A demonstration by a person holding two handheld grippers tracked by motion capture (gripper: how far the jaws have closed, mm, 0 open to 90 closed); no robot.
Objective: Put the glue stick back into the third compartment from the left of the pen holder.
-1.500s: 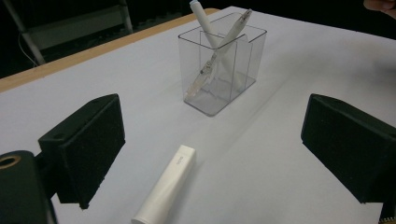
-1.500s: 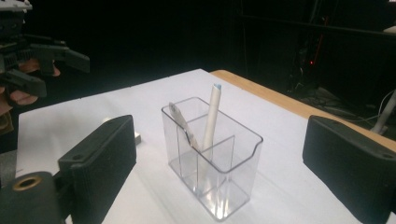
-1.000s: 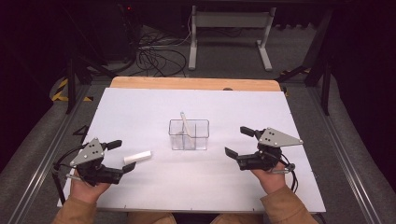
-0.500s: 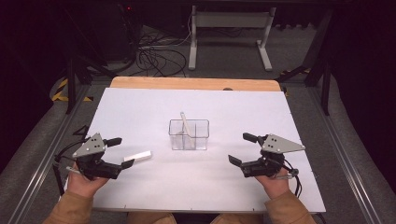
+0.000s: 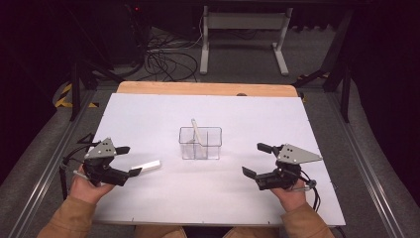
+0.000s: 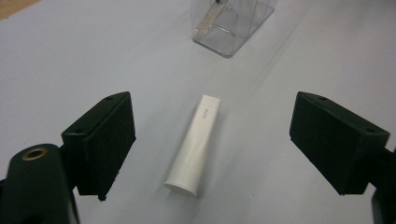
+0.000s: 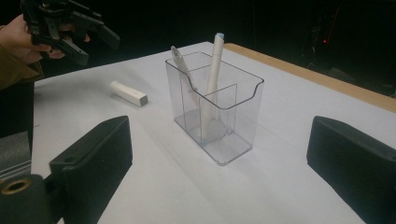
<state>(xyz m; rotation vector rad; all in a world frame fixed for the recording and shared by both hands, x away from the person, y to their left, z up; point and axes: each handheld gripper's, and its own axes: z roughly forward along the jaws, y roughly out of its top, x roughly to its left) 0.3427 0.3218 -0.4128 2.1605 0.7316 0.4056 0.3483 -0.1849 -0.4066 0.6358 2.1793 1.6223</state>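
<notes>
The table [image 5: 148,114] is carrying a clear bin [image 5: 200,144] at its centre, with a pen [image 7: 212,79] standing upright in it. A white tube [image 6: 195,147] is lying flat, just ahead of the left gripper [image 5: 130,161]. Both grippers, left and right [image 5: 253,159], are standing wide and empty. Judged step: approach to the tube. The next move is calling for jaws straddling it. Its small grey lettering is proving unreadable.

You have drawn your left gripper [image 5: 128,160] back toward the bench's near left corner, away from the white tube [image 5: 147,165], which now lies just past its fingers. Your right gripper [image 5: 256,159] has pulled back toward the near right corner, away from the clear holder [image 5: 200,143].
</notes>
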